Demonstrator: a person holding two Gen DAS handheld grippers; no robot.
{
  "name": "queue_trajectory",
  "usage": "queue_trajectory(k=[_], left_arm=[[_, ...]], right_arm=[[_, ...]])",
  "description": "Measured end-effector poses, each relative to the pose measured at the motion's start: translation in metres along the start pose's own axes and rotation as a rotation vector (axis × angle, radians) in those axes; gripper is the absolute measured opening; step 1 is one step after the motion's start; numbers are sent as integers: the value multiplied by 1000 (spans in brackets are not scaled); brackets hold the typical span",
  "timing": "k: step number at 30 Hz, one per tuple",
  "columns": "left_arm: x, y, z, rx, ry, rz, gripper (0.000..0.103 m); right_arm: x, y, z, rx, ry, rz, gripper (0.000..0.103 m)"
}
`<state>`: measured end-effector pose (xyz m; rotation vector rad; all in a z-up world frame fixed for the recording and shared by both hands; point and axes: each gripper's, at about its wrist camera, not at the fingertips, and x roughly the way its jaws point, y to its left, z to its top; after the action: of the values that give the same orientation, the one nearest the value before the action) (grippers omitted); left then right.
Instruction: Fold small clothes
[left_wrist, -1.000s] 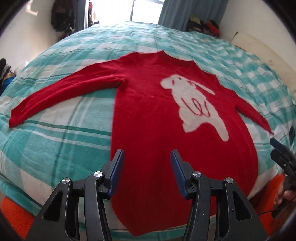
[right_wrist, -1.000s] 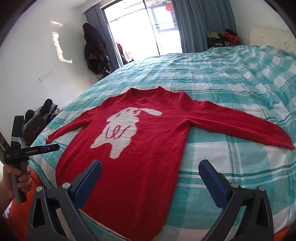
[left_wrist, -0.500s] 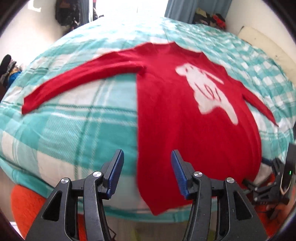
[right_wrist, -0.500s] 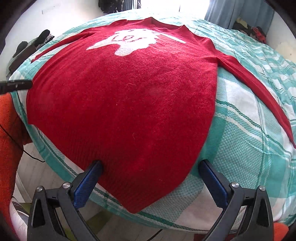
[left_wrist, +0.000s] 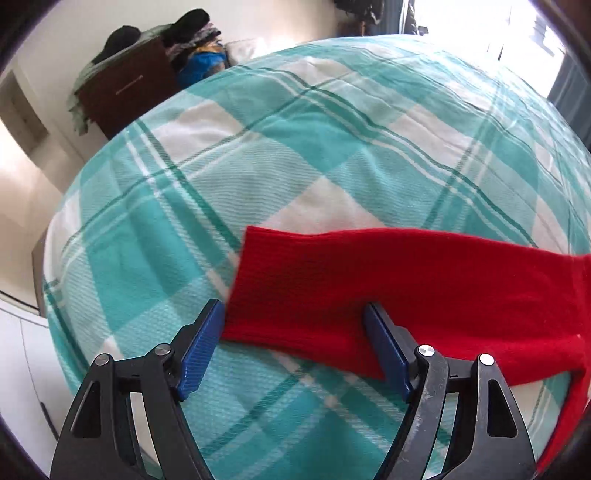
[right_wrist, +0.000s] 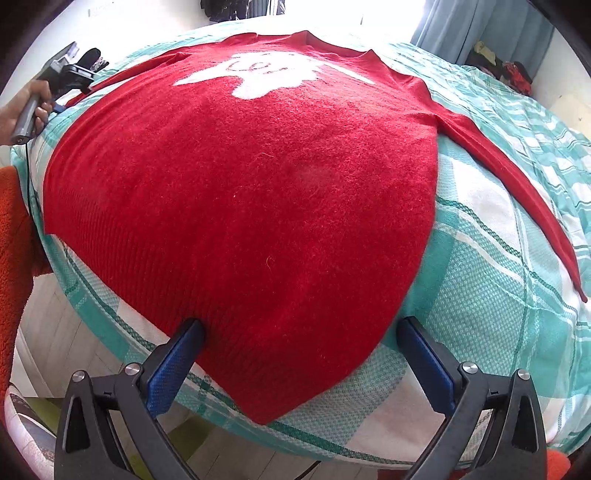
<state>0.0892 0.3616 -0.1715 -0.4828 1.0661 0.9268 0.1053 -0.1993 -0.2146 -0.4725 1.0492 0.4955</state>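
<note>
A red sweater (right_wrist: 258, 177) with a white animal figure lies flat, front up, on the teal plaid bedspread (right_wrist: 498, 280). In the left wrist view only its left sleeve (left_wrist: 388, 284) shows, cuff end pointing left. My left gripper (left_wrist: 293, 325) hangs over that cuff with its jaws opening; the cuff lies between the fingers and the pads do not press on it. My right gripper (right_wrist: 303, 336) stands wide open over the sweater's lower hem corner near the bed edge, with the fabric between its fingers but not pinched. The right wrist view shows the left gripper (right_wrist: 70, 74) far left, held by a hand.
A brown cabinet (left_wrist: 125, 88) piled with clothes stands beyond the bed's corner. The bed edge drops to a pale floor (right_wrist: 66, 332) just under the right gripper. Orange fleece (right_wrist: 14, 240) sits at the left. Curtains (right_wrist: 443, 26) and a bright window lie behind.
My left gripper swung left from the sweater's hem to the left sleeve cuff, rolled, and its jaws widened. The right gripper sank to the hem corner, then held still.
</note>
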Motion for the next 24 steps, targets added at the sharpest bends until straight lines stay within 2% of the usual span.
queue_trajectory(k=[5,8,11,14,16,18,21,22,24], left_arm=[[-25,16,-12,59,-45,-10,80],[-55,-8,-11,73,-87,-114,80],[-91,-62,-13,179,-127,-274,80],[-124,-133,-20,359,-141,-433,83],[-138,-181,-26,467,-141,-506,83],[-141,-226,-28,545,-140,-538,83],[-138,-289,-31,638,-143,-538,82],[-135,-306,-31,660,-137,-542,82],[-126,-336,-32,695,-126,-570,82]], right_arm=[[3,1,1,-17,12,-7,103],[2,-4,4,0,13,9,103],[-14,-13,12,44,9,47,103],[-51,-29,23,102,-88,73,103],[-70,-47,40,121,-137,121,103],[-80,-66,68,92,-183,125,103],[-79,-95,119,58,-250,106,103],[-73,-107,138,72,-269,120,103],[-51,-128,180,123,-294,209,103]])
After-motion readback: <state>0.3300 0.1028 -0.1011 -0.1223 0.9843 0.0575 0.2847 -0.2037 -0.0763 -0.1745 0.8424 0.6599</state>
